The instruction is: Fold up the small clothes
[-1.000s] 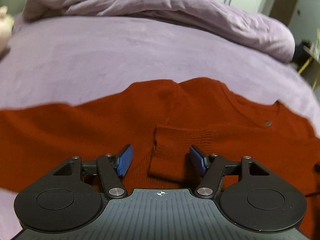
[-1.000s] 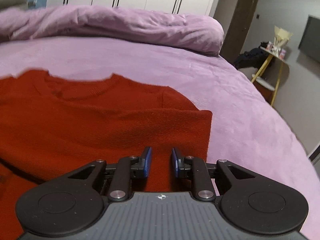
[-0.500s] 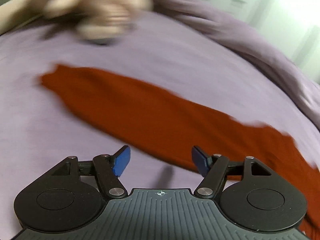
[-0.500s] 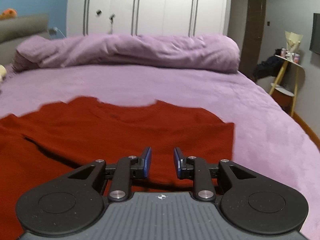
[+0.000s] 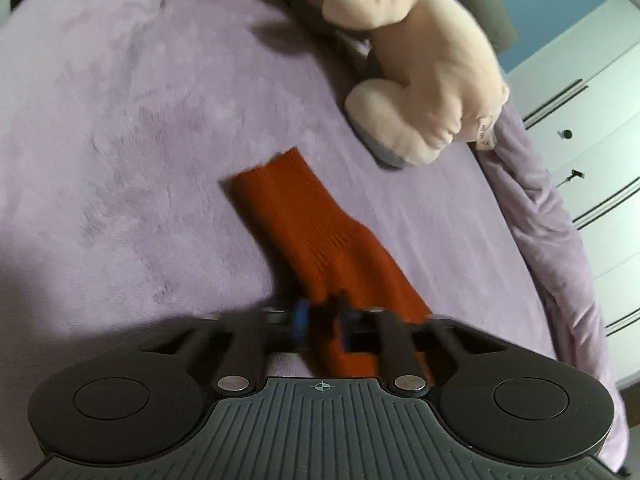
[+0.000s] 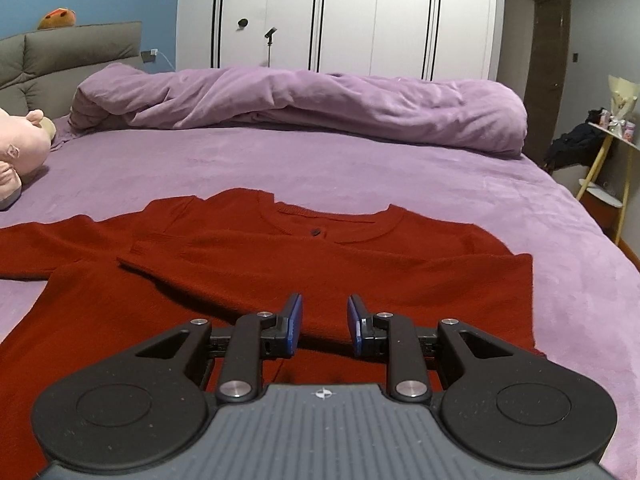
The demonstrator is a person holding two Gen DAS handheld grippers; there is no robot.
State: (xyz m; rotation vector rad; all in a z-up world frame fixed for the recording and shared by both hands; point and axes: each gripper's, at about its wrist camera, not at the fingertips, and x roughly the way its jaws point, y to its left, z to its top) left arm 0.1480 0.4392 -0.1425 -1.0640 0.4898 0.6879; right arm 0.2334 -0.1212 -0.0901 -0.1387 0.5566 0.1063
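Note:
A red knit sweater (image 6: 360,256) lies front up on the purple bed sheet (image 6: 360,168), with one sleeve folded across its chest (image 6: 200,256). The other sleeve (image 5: 304,220) stretches out flat toward a plush toy, its ribbed cuff (image 5: 268,176) at the far end. My left gripper (image 5: 322,312) is shut on this sleeve a short way behind the cuff; the picture is blurred there. My right gripper (image 6: 324,312) hovers over the sweater's lower body, jaws a little apart with nothing between them.
A pale pink plush toy (image 5: 424,72) lies just beyond the cuff. A bunched purple duvet (image 6: 320,104) runs along the far side of the bed. White wardrobes (image 6: 340,12) stand behind, and a yellow-legged side table (image 6: 604,160) stands past the bed's right edge.
My left gripper swung from the sweater's body out along the stretched sleeve, rolled, and shut on it near the cuff. My right gripper drew back and rose slightly, jaws unchanged.

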